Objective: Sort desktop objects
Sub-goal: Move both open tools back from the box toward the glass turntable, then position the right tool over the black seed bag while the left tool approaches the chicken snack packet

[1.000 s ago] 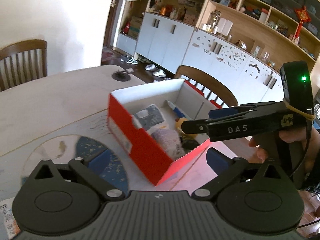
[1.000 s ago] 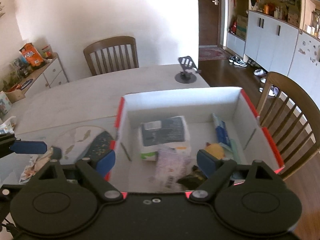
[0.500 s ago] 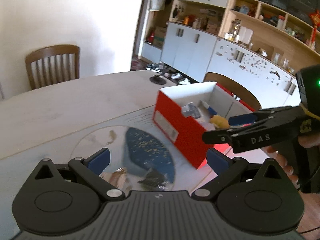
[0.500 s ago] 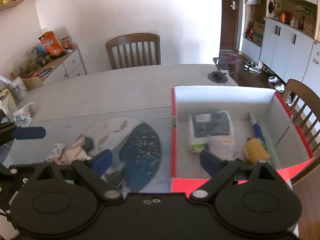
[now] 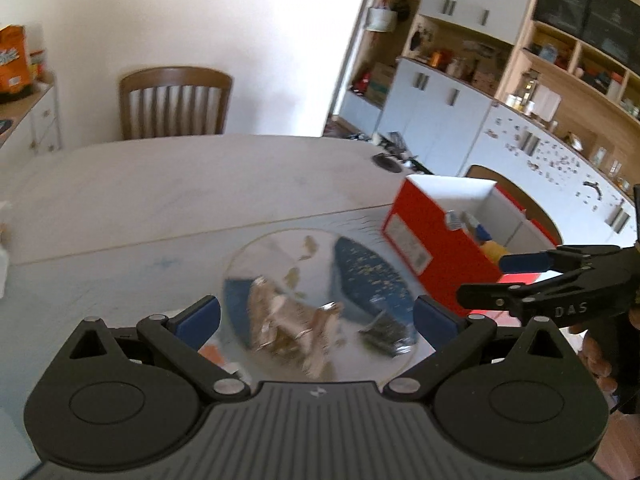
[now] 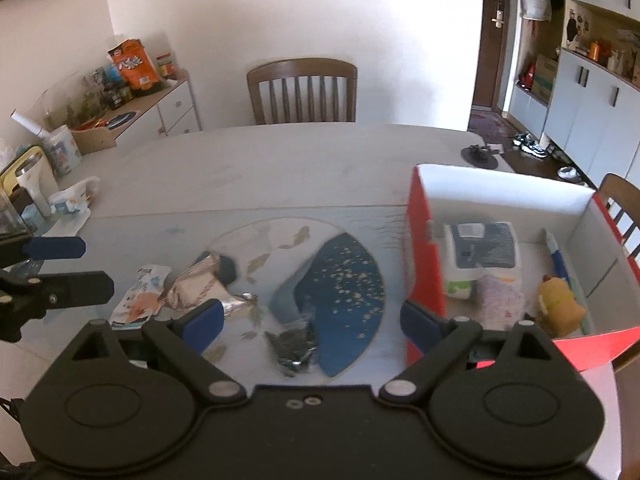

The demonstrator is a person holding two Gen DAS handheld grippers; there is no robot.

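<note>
Jaws on both the left gripper (image 5: 316, 316) and right gripper (image 6: 310, 316) stand wide apart, empty, above crumpled wrappers (image 6: 200, 288) and a dark foil packet (image 6: 294, 346) on the surface, likely bound for the red box (image 6: 426, 264) beside them.

A wooden chair (image 6: 302, 90) stands at the far side of a pale table (image 6: 260, 168). A white sideboard (image 6: 176, 108) at left holds an orange snack bag (image 6: 134, 65) (label unreadable). White cabinets (image 6: 592, 116) line the right wall.
</note>
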